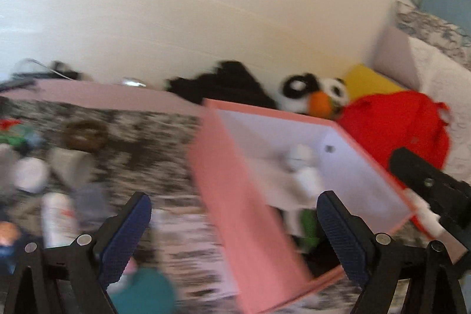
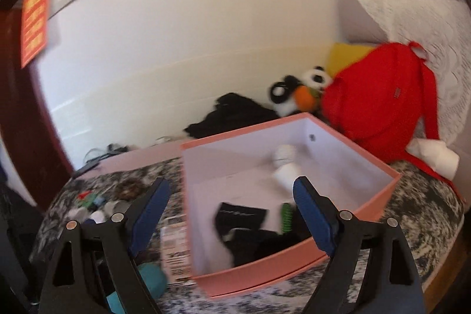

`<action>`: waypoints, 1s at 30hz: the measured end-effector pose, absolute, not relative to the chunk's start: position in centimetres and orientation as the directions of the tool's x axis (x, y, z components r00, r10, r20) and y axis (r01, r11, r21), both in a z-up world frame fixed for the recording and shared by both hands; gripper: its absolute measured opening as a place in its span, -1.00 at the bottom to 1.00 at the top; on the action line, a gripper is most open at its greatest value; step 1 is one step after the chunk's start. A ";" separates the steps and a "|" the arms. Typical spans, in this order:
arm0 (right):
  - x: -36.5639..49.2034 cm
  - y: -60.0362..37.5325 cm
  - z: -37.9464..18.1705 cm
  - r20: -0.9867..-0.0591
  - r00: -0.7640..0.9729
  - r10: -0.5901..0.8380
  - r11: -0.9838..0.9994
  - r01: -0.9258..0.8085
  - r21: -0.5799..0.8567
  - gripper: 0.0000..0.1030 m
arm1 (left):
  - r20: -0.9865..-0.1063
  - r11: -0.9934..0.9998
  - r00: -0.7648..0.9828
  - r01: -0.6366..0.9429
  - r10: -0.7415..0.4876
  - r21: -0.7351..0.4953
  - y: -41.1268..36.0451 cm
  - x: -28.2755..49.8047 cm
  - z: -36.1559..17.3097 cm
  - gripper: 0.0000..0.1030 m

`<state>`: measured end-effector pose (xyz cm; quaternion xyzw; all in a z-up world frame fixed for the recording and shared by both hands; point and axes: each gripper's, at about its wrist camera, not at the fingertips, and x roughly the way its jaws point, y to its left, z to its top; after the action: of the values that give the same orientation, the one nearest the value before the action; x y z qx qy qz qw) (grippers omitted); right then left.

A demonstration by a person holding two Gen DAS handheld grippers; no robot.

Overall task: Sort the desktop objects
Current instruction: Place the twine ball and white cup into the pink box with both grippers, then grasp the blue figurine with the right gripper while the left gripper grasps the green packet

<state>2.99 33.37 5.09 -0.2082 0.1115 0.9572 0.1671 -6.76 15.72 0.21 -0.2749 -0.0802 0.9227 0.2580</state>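
A pink box with a white inside stands on the patterned table. Inside it lie a white bottle, a black item and a green comb-like piece. My left gripper is open and empty above the box's left wall. My right gripper is open and empty over the box's near left part. Loose items lie left of the box: a white spray can, a grey cup, a brown ring, a teal object.
A red backpack, a panda plush and black cloth lie behind the box by the white wall. A printed leaflet lies left of the box. The other gripper's black body shows at right.
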 end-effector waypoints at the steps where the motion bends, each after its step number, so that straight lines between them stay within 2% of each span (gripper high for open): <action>1: 2.6 32.4 5.1 -0.439 -0.861 0.256 -0.927 -0.347 0.140 0.72 | -0.466 -0.866 -0.730 -0.421 0.499 -0.270 15.0 -6.8 0.2 0.83; 14: -4.2 18.0 2.0 -0.558 -0.829 -0.042 -0.992 -0.034 0.125 0.72 | -0.528 -0.974 -0.819 -0.207 0.224 -0.092 -1.1 -9.0 -2.9 0.83; 21: -8.2 11.8 -1.8 -0.646 -0.751 -0.137 -0.990 0.094 0.101 0.72 | -0.644 -0.971 -0.738 -0.239 0.201 -0.029 -6.9 -11.0 -8.2 0.83; 30: -13.4 4.6 -6.8 -0.746 -0.628 -0.222 -0.967 0.240 0.086 0.71 | -0.732 -0.959 -0.650 -0.282 0.203 -0.016 -7.2 -13.0 -12.9 0.83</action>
<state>-13.42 4.56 -6.79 -0.4120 -0.0107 0.9020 -0.1281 -12.99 -7.25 -12.94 -0.3965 0.0498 0.9069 0.1336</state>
